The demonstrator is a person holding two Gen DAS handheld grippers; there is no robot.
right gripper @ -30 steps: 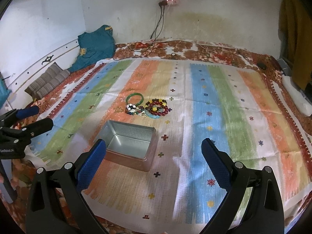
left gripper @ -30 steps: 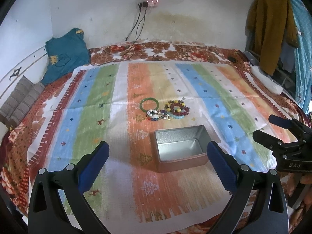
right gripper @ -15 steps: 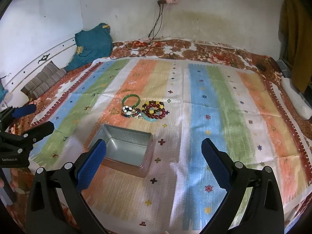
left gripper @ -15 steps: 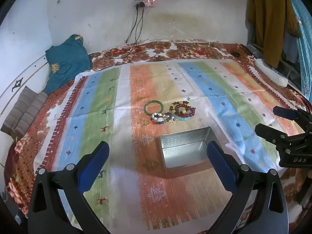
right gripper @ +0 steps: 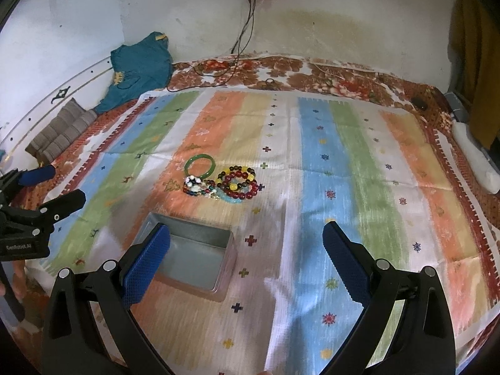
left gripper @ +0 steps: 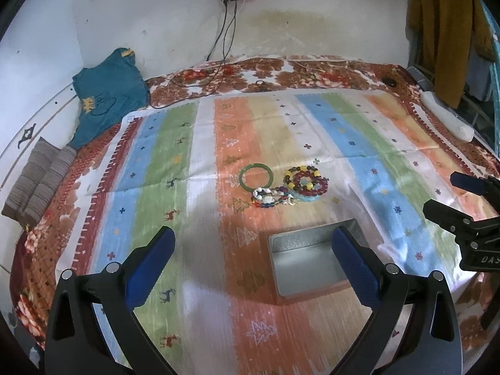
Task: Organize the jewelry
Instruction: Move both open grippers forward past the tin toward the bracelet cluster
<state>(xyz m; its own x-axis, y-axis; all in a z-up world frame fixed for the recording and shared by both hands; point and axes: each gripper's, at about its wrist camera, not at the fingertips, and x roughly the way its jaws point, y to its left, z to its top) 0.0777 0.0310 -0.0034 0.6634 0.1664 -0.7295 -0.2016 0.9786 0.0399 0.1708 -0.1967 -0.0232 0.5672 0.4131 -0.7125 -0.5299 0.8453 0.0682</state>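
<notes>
Now, quick notes:
L gripper (left gripper: 253, 250): jaws wide, holding nothing, above striped cloth (left gripper: 175, 143).
R gripper (right gripper: 247, 247): jaws wide too, nothing between them.
Tin box (left gripper: 306, 262): open, near side of cloth, no jewelry in it.
Green bangle (left gripper: 257, 177): flat on cloth, just beyond box.
Bead bracelets (left gripper: 304, 184): heaped right of bangle, touching it.

Teal garment (left gripper: 109, 93) by the wall, folded striped cloth (left gripper: 40, 184) beside it.
</notes>
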